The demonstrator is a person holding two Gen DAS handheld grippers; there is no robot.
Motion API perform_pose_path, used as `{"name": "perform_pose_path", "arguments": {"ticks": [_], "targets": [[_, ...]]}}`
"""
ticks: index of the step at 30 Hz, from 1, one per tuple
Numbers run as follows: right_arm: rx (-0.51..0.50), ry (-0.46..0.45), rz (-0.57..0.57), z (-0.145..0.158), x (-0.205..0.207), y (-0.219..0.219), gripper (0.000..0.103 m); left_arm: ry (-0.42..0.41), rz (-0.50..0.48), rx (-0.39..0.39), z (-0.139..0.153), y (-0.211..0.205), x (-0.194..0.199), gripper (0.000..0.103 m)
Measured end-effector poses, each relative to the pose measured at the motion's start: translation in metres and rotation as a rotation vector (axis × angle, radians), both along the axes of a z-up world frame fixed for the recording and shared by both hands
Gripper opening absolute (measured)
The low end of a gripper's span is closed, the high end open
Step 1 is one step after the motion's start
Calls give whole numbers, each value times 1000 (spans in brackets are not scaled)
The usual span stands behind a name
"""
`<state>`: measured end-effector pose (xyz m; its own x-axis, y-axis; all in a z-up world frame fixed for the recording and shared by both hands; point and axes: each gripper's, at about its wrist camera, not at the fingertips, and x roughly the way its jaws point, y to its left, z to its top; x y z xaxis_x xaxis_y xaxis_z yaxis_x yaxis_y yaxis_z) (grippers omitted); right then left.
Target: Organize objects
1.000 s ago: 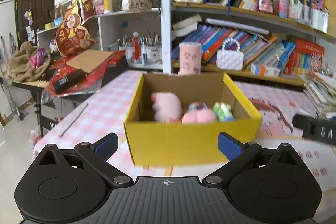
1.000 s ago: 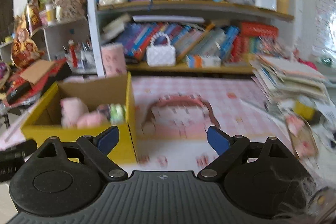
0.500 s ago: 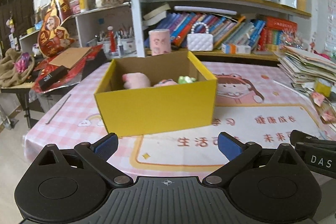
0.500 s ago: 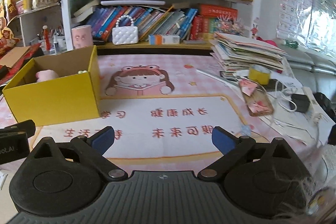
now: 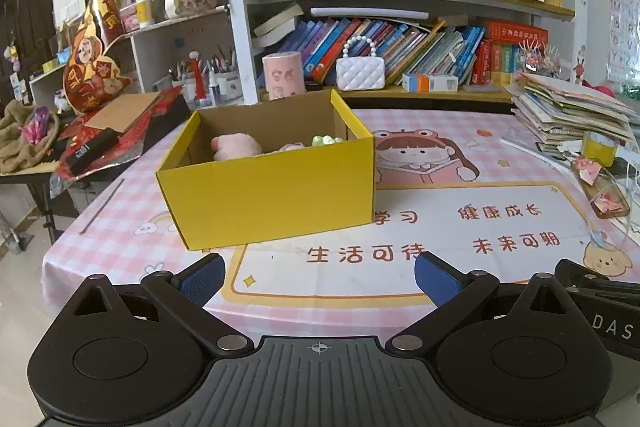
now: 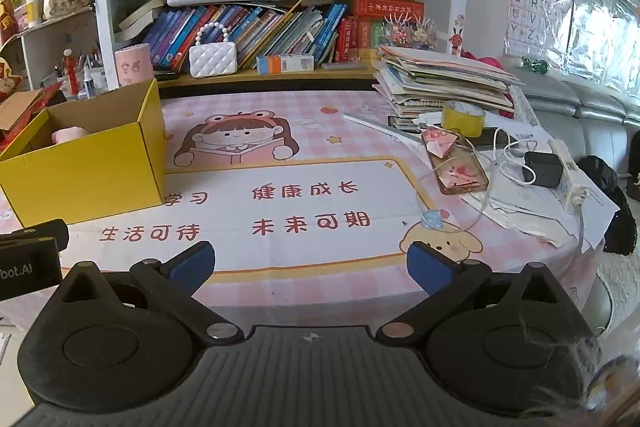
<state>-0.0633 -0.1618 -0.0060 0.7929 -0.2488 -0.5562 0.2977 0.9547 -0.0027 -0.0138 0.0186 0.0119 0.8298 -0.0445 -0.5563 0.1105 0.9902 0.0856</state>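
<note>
A yellow cardboard box (image 5: 276, 187) stands on the left part of the pink checked tablecloth (image 5: 440, 227). Inside it lie a pink plush toy (image 5: 236, 146), a small pink item (image 5: 292, 147) and a green toy (image 5: 326, 139). The box also shows in the right wrist view (image 6: 88, 167), with the pink plush (image 6: 68, 134) in it. My left gripper (image 5: 319, 273) is open and empty, near the table's front edge, short of the box. My right gripper (image 6: 310, 265) is open and empty over the front edge, right of the box.
A stack of books and papers (image 6: 440, 83), a yellow tape roll (image 6: 462, 119), a phone case with folded banknotes (image 6: 456, 163), and a charger with white cable (image 6: 540, 169) crowd the table's right side. A bookshelf (image 5: 400, 27) stands behind. A cluttered side table (image 5: 100, 135) is at left.
Both grippers have pulled back from the box toward the table's front edge. The box now looks smaller and farther away. Both stay open and empty.
</note>
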Motion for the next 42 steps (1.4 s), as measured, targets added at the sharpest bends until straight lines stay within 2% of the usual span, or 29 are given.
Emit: {"name": "perform_pose_path", "arguments": {"ticks": [17,42], "targets": [[21,50,21,-4,0,1,103,47,-8,41,-6,-7,-4,103],[15,57,19,-5,3,2,103,67,-4,56,-10,-8,0,103]]}}
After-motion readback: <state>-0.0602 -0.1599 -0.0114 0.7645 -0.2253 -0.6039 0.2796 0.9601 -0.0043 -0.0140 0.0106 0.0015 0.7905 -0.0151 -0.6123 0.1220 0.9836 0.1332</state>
